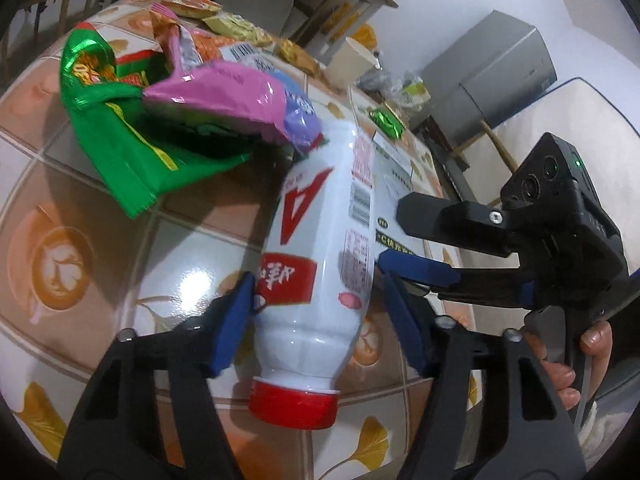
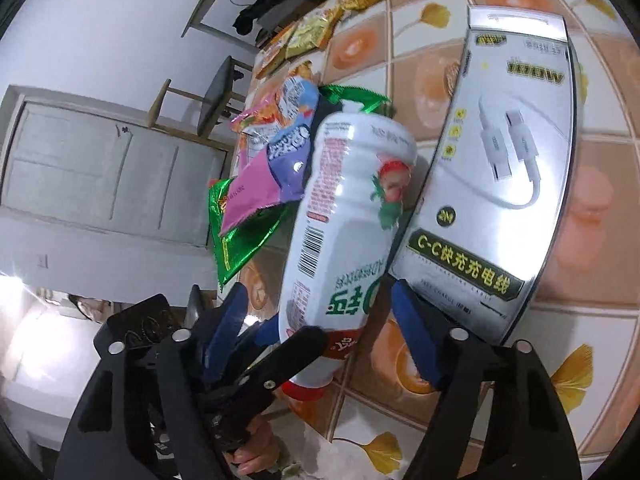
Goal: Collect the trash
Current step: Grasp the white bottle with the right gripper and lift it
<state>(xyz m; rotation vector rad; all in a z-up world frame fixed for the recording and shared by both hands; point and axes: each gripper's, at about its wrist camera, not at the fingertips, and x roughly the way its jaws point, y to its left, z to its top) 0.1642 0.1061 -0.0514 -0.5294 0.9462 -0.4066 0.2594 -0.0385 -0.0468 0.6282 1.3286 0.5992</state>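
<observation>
A white plastic bottle (image 1: 320, 216) with a red cap (image 1: 294, 404) lies on the tiled table, cap towards me. My left gripper (image 1: 316, 280) straddles its lower body. The left blue pad (image 1: 236, 312) touches the bottle, and the right pad (image 1: 404, 320) stands a sliver off it. My right gripper (image 2: 318, 286) comes in from the other side with the bottle (image 2: 344, 208) between its wide-spread fingers, neither pad pressing. Each gripper shows in the other's view: the right gripper (image 1: 390, 232) beside the bottle, the left gripper (image 2: 290, 330) across its neck.
A green wrapper (image 1: 128, 148) and a pink wrapper (image 1: 224, 92) lie heaped just past the bottle's base. A white cable box (image 2: 500, 160) lies right beside the bottle. More snack packets (image 1: 236, 26) and a paper cup (image 1: 356, 60) sit further back. The table edge (image 1: 452, 184) runs along the right.
</observation>
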